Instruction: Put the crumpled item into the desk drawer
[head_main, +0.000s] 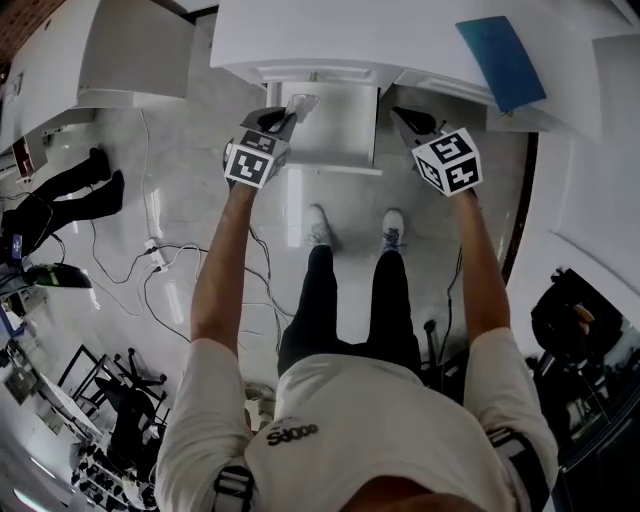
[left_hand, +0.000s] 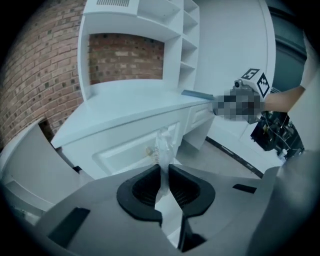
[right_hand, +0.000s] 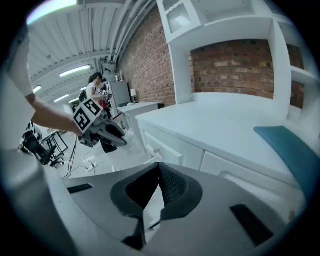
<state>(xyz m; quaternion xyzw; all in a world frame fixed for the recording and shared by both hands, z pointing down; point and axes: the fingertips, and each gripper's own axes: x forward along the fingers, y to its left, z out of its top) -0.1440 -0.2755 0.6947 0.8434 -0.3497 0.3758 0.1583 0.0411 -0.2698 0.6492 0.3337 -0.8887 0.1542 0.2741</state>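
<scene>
The crumpled item (head_main: 300, 104) is a scrap of clear plastic. My left gripper (head_main: 280, 120) is shut on it, and it sticks up between the jaws (left_hand: 163, 145) in the left gripper view. It hangs at the front left corner of the white desk drawer (head_main: 335, 140), which looks pulled out from the white desk (head_main: 400, 40). The drawer front with its small knob (left_hand: 148, 150) lies straight ahead of the left gripper (left_hand: 164, 167). My right gripper (head_main: 405, 118) hovers at the drawer's right side. Its jaws (right_hand: 159, 166) meet at the tip with nothing between them.
A blue sheet (head_main: 502, 60) lies on the desk top at the right. A shelf hutch (left_hand: 145, 30) stands on the desk against a brick wall. Cables (head_main: 160, 260) trail over the floor at the left, near another person's legs (head_main: 70, 190). Dark equipment (head_main: 575, 320) stands at the right.
</scene>
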